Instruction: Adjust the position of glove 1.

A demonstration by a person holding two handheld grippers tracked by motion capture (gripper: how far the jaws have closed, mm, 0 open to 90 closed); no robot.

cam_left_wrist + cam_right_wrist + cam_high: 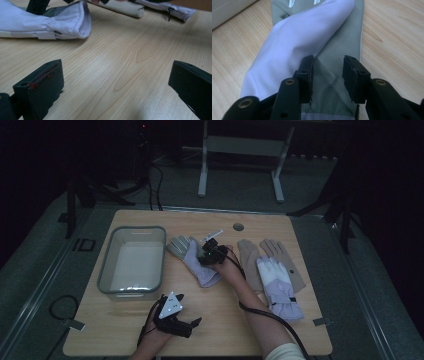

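You had three gloves on the desk (210,340) and one bin. The bin (112,262) — clear plastic, nothing visible inside — sat at the left. Just right of it lay the grey-and-lilac glove (192,257), its grey fingers pointing toward the bin and its lilac cuff toward the middle of the desk. Well apart from it, on the right side, lay the other two: a beige glove (250,257) flat on the wood, and a second lilac glove (277,287) lying across it, touching it.

You worked with two claws. Your right claw (327,75) was down on the grey-and-lilac glove, its jaws partly closed, with a raised fold of the grey mesh fabric between them; the left pad touched the cloth where lilac meets grey, while a gap showed beside the other pad, so a firm pinch could not be confirmed. In the high view that claw (210,251) sat over the middle of the glove.

Your left claw (176,316) rested low near the front edge of the desk, below the bin, jaws spread wide with bare wood between them — nothing held. Ahead of it lay the lilac cuff (62,23).
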